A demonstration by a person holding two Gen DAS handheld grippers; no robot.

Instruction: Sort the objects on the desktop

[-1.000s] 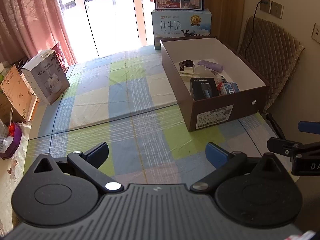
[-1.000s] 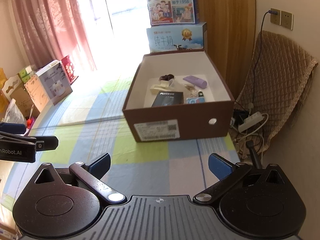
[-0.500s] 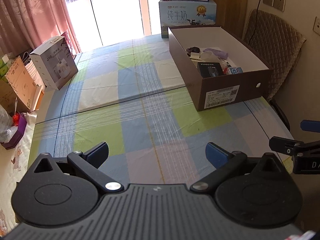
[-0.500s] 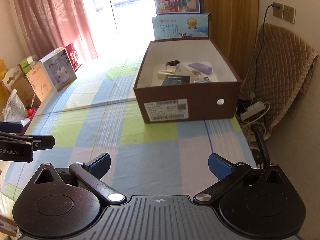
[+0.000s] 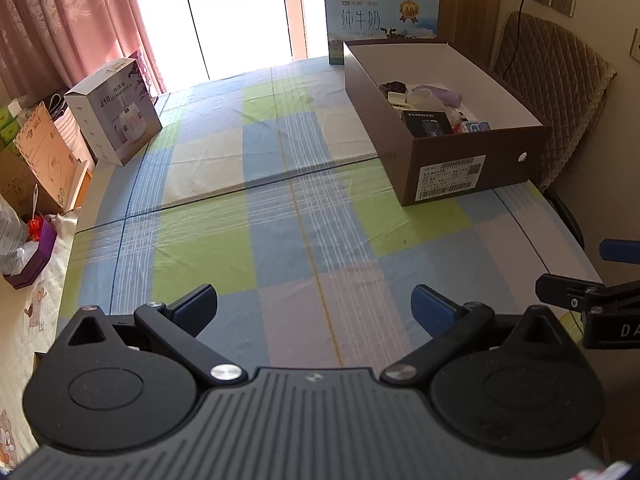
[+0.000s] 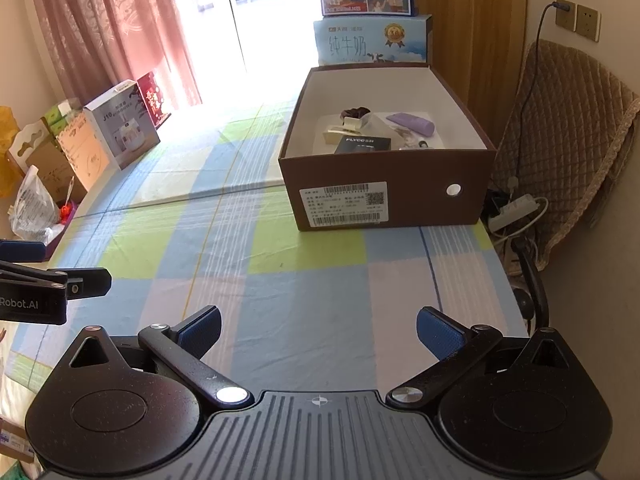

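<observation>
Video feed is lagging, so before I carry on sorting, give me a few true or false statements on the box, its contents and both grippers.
1. The left gripper is open and holds nothing. True.
2. The right gripper is shut on a black packet. False: it is open and empty; the black packet lies in the brown box.
3. The brown box has a lid on. False: it is open at the top.
4. A purple item lies in the box. True.
5. The box sits on the floor. False: it stands on the checked tablecloth.
</observation>
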